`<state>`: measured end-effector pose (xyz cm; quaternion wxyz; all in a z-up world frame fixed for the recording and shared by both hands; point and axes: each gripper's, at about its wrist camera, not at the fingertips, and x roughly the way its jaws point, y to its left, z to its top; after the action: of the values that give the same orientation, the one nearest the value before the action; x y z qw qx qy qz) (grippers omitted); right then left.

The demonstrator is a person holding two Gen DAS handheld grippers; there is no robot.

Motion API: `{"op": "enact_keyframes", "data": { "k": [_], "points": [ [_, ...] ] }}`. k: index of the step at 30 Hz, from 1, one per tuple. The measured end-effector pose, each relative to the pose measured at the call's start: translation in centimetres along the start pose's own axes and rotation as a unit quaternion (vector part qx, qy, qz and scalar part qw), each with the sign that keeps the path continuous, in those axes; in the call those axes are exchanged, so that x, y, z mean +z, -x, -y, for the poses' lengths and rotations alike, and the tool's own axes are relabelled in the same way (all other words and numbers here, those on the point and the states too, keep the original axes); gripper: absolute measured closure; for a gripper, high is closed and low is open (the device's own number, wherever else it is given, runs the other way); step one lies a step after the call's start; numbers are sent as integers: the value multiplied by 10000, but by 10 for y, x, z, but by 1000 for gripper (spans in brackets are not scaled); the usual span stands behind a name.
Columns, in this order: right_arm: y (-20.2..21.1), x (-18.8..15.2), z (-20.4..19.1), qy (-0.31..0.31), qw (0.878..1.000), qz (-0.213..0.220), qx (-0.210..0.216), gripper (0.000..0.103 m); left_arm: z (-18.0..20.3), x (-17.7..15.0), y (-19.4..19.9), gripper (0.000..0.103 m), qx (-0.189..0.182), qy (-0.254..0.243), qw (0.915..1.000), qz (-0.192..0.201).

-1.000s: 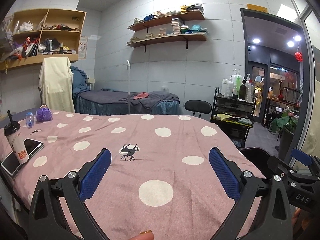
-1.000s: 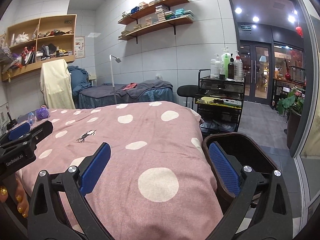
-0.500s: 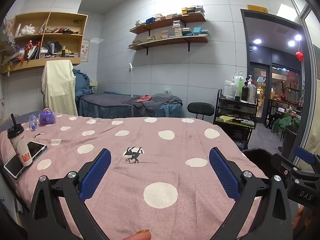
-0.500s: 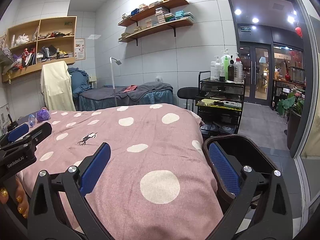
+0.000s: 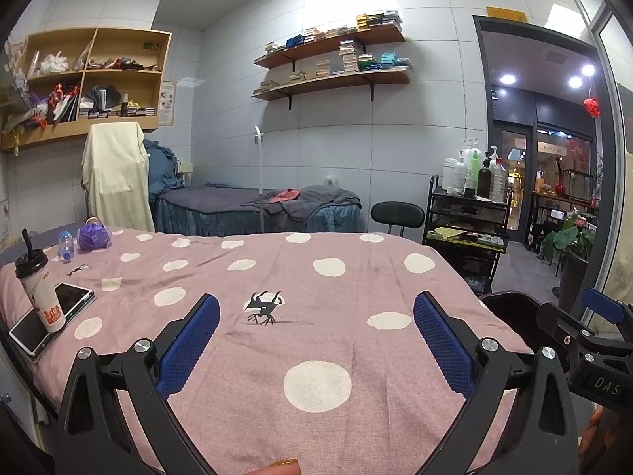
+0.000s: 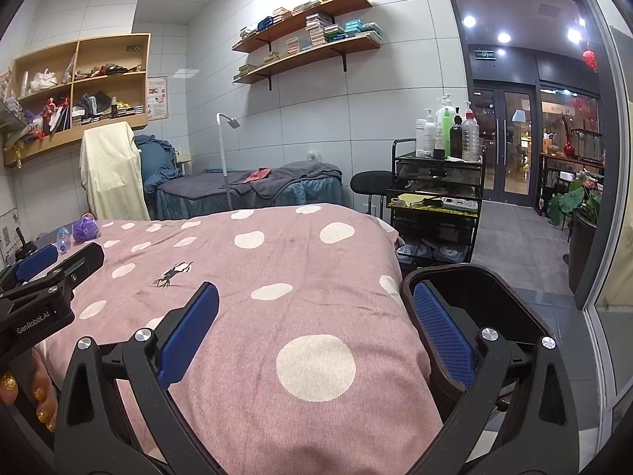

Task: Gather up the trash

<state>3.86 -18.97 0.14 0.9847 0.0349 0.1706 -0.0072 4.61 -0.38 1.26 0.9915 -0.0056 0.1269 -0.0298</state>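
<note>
A pink bedspread with white polka dots [image 5: 316, 316] covers the bed that fills the foreground, and a small black twiggy scrap [image 5: 264, 308] lies near its middle, apart from everything else. The left gripper [image 5: 316, 340] hovers low over the near edge with its blue-padded jaws spread wide and nothing between them; the scrap sits just beyond the gap. The right gripper [image 6: 315, 336] is likewise wide open and empty, held over the bed's right corner, its right finger in front of a dark round waste bin [image 6: 474, 277] that stands on the floor against the bed. At the far left of the bedspread stand a lidded paper cup with a black straw [image 5: 37, 289] resting on a flat tablet [image 5: 51, 322], and further back a small clear bottle [image 5: 65, 243] beside a purple crumpled bag [image 5: 94, 236]. Behind the bed are a grey-covered massage couch [image 5: 253, 206], a black trolley carrying bottles [image 5: 467, 217], wooden wall shelves [image 5: 332, 79] and white tiled walls.
</note>
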Motion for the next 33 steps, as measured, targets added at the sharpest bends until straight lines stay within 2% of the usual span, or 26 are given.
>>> {"op": "enact_keyframes", "data": {
  "k": [33],
  "points": [
    [0, -3, 4, -87, 10000, 3, -34, 6, 4, 3, 1, 6, 6, -69, 10000, 33]
  ]
}}
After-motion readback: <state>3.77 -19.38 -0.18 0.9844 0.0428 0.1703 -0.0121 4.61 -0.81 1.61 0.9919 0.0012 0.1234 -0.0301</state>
